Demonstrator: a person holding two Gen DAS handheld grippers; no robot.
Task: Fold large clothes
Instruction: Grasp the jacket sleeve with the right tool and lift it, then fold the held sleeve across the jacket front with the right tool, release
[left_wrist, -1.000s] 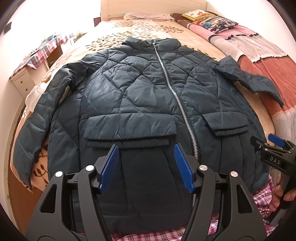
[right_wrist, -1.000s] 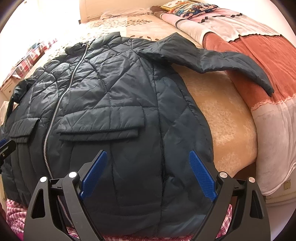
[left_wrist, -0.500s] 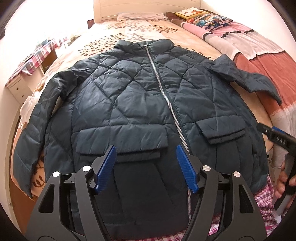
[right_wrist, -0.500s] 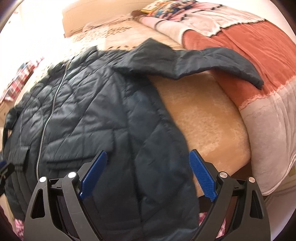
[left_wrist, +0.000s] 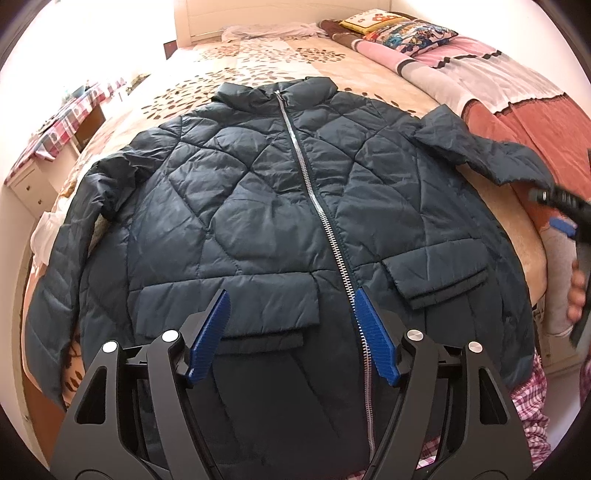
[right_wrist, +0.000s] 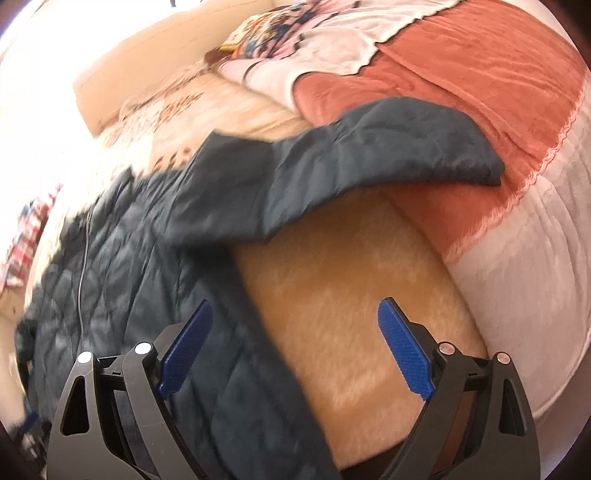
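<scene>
Your dark blue quilted puffer jacket (left_wrist: 258, 206) lies face up and zipped on the beige leaf-print bed cover (left_wrist: 258, 59), spread flat ahead of both grippers, with no fold visible in it yet. Your left gripper (left_wrist: 290, 336) hovers with its blue-padded jaws spread wide and empty above the hem, the left pocket flap (left_wrist: 225, 306) just ahead between them and the silver zipper (left_wrist: 317, 199) running forward off the right-hand pad. Your right gripper (right_wrist: 295, 347) is also wide apart and holds nothing; the jacket's side edge passes under its left-hand pad, and the right sleeve (right_wrist: 369, 147) stretches across the bed ahead of it, its cuff resting on the terracotta blanket (right_wrist: 461, 74). By the look of it, the whole job remains: sleeves in, then body folded.
</scene>
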